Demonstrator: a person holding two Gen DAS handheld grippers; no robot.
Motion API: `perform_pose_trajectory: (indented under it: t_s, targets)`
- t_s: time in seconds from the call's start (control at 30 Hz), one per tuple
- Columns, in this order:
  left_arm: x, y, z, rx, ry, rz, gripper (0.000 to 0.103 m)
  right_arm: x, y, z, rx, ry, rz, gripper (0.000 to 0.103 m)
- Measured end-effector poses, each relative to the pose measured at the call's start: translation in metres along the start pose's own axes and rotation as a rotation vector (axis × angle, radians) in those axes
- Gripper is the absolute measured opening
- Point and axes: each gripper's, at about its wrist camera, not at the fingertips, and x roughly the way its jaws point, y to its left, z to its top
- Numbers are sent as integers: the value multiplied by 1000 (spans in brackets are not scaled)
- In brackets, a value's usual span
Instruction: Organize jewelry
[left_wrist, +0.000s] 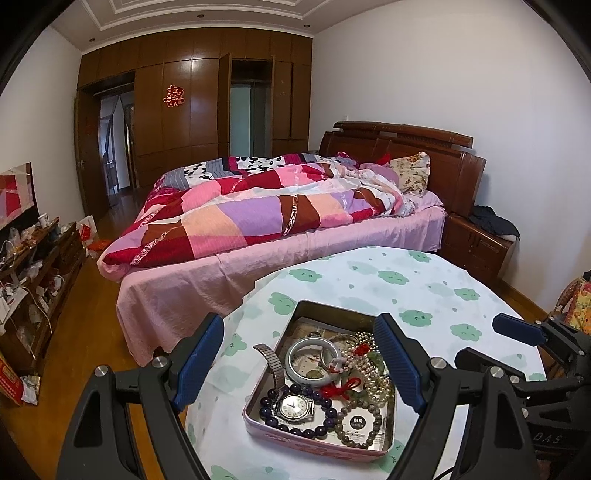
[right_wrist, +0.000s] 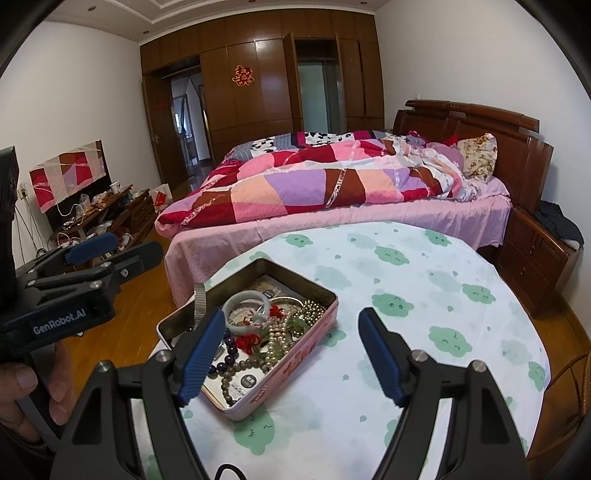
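We find the jewelry heaped in the tin (left_wrist: 392, 424); both grippers, left (left_wrist: 299, 363) and right (right_wrist: 295, 356), hover over it, jaws released; stage indeterminate.

White-walled bedroom: wooden wardrobe (left_wrist: 192, 107), quilt-covered bed (left_wrist: 280, 221), wooden floor (left_wrist: 85, 332), cluttered low cabinet (left_wrist: 33, 266).

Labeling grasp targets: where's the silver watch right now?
Left wrist view: the watch lies in the tin's near-left corner, ringed by the purple bead bracelet, between the open left gripper's fingers.
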Motion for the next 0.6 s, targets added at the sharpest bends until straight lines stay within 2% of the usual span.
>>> perform_pose_trajectory:
  t_s: [0.6]
  targets:
    - [8,-5,1,33,24,34,83,1,-3,-4,4,3,-2,79]
